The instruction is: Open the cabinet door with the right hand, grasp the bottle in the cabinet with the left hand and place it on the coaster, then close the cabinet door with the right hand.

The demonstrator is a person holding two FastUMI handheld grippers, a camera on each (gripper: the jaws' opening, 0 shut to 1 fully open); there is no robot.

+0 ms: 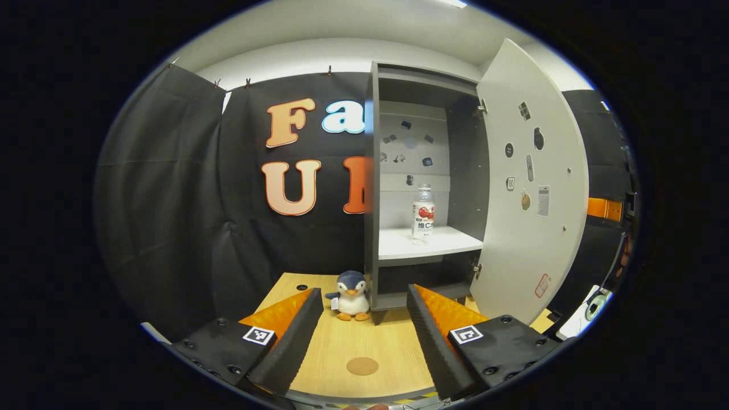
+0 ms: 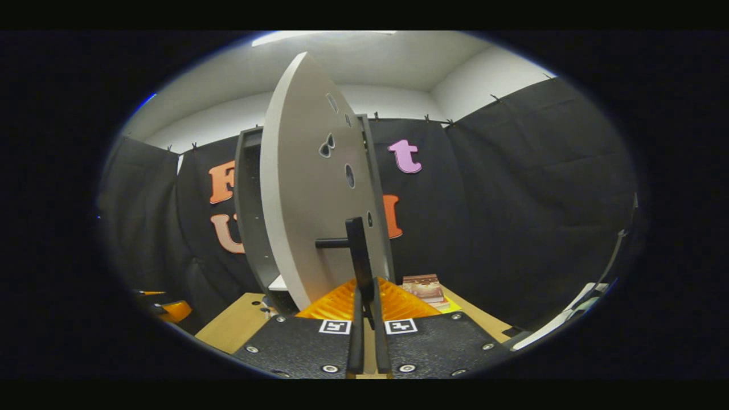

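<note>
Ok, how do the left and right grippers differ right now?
The left gripper is spread wide open and holds nothing; the right gripper is shut on the door handle. The left gripper faces the bottle from a distance over the table; the right gripper is up against the cabinet door.

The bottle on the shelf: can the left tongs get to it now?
Probably yes. The door is swung wide, the left tongs are open, and nothing stands before the bottle.
</note>
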